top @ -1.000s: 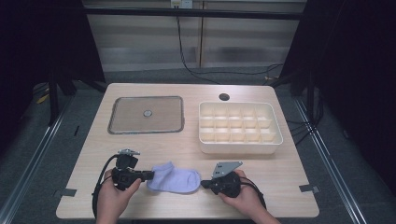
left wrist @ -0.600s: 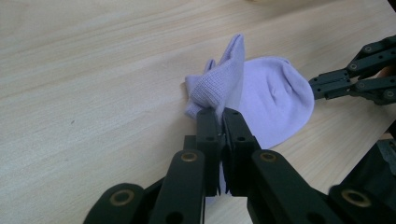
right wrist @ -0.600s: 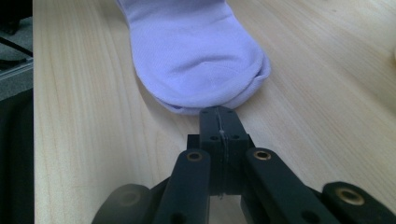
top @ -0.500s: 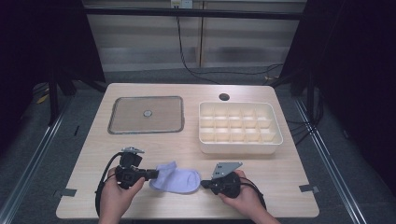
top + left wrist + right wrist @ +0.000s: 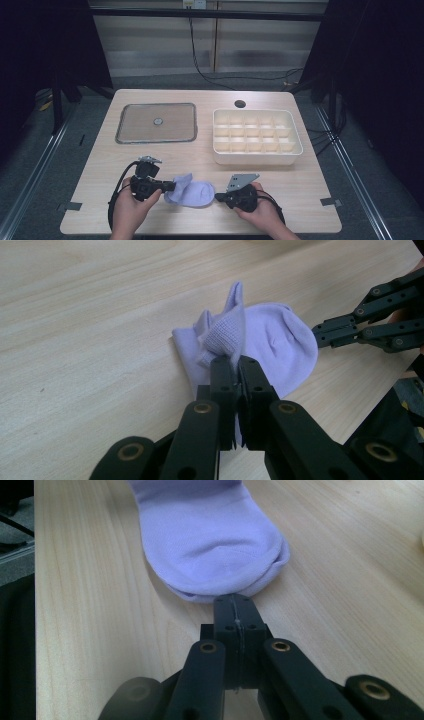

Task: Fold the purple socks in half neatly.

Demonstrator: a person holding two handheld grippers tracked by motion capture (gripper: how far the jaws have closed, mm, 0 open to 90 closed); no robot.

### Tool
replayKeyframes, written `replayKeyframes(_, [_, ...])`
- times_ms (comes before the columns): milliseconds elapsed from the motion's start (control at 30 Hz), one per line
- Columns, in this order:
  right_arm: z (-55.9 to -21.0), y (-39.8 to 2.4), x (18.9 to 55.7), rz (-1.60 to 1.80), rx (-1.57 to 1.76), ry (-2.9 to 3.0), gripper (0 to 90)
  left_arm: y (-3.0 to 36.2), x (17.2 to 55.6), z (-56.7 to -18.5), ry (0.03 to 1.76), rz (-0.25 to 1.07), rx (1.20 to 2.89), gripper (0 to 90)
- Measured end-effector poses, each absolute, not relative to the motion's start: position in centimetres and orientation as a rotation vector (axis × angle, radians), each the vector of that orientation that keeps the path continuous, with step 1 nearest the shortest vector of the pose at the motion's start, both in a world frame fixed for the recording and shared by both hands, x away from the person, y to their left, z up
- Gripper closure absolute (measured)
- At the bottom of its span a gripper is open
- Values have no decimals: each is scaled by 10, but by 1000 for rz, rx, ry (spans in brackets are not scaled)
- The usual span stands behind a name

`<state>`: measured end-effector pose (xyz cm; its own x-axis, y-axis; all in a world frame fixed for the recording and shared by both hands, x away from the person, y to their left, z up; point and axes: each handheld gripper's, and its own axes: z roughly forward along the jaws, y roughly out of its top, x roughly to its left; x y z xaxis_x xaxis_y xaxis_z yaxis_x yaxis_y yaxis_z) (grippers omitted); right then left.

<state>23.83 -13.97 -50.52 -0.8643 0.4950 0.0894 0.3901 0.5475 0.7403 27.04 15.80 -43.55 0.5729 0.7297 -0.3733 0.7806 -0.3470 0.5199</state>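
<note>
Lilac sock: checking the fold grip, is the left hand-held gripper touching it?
Touching. The left gripper view shows the left hand-held gripper closed on a raised fold of the lilac sock.

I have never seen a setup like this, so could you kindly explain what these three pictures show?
A person at a table holds a hand-operated tool with two black fingers in each hand. One camera looks down from above; the other two ride on the tools. The left gripper is shut on a fold of a lavender sock. The right gripper is shut at the sock's toe; whether it pinches fabric is unclear. Farther back lie a flat metal tray and a white compartment box.
</note>
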Motion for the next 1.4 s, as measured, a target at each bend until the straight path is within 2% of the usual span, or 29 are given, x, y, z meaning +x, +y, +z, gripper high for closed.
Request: replayKeyframes(1400, [-505, -140, 239, 1222, 769, 2647, 900, 113, 273, -436, 1166, -139, 2190, 867])
